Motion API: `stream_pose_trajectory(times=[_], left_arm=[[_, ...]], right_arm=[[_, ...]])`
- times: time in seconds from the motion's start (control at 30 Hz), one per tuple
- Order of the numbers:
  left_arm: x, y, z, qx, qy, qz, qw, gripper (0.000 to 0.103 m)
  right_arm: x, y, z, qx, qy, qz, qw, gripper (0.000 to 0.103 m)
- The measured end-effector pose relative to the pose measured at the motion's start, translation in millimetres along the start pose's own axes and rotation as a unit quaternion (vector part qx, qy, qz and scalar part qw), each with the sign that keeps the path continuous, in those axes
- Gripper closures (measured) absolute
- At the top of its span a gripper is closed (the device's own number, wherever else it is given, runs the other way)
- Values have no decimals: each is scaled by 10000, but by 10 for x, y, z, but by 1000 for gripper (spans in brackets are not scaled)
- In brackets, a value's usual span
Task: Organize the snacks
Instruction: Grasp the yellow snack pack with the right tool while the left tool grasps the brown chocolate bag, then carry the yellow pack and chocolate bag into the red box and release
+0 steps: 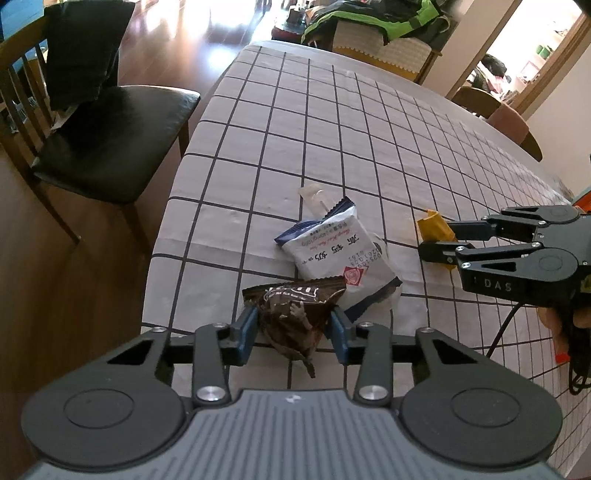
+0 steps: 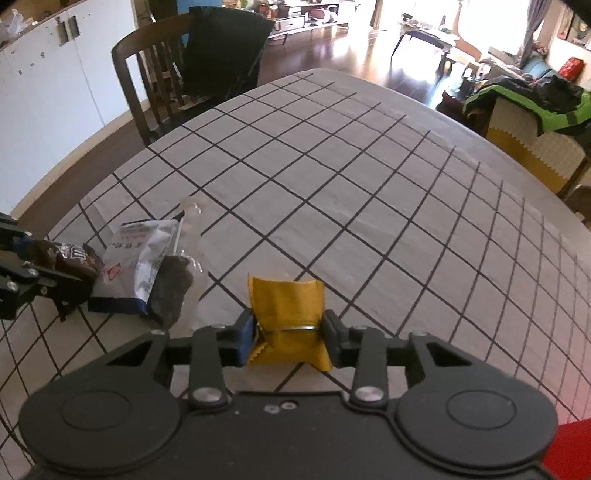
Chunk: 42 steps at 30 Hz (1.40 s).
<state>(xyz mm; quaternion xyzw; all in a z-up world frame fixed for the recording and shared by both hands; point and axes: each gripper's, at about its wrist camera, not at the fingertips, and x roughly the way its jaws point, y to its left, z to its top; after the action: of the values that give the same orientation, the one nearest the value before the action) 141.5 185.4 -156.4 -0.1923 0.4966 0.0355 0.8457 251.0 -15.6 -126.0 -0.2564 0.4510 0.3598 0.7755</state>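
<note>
Surface: table [image 2: 332, 192] under a grey cloth with a black grid, in a living room with a dark wood floor.

Left gripper [image 1: 294, 328]: blue-padded fingers clamped on a crinkled brown snack packet [image 1: 295, 314], near the table's left edge.

Right gripper [image 2: 288, 328]: closed on a creased yellow packet [image 2: 286, 306] with zigzag-cut ends, well in from the edges.

Between them, lying on the cloth: white-and-blue snack bag [image 1: 332, 251], glossy, printed; its lower end touches the brown packet. A clear wrapper [image 1: 314, 197] lies just beyond it.

Far, past the left edge: wooden chair [image 1: 110, 140] with black seat and dark cloth over its back. Past the far edge: green-and-black clothing pile [image 1: 373, 18].
</note>
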Motion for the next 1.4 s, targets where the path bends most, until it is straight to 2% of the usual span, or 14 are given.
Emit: stream_pose_trajectory(times=[0.2, 0.53, 0.83, 1.1, 1.4], left_arm=[[-51, 3, -44, -53, -77, 40, 9999, 75], [-185, -51, -157, -11, -286, 35, 9996, 76], [-480, -252, -278, 275, -536, 7, 9982, 76], [-779, -598, -323, 497, -751, -141, 9958, 76], [-1037, -1319, -316, 1009, -1038, -290, 9890, 76]], right_arm=[[-72, 14, -79, 231, -65, -120, 9996, 68], [-410, 54, -295, 740, -309, -154, 9967, 68], [-865, 97, -489, 1039, -558, -144, 9929, 68], [-1402, 7, -670, 1250, -941, -177, 9875, 68], [-1988, -322, -970, 1405, -1305, -359, 9808, 68]])
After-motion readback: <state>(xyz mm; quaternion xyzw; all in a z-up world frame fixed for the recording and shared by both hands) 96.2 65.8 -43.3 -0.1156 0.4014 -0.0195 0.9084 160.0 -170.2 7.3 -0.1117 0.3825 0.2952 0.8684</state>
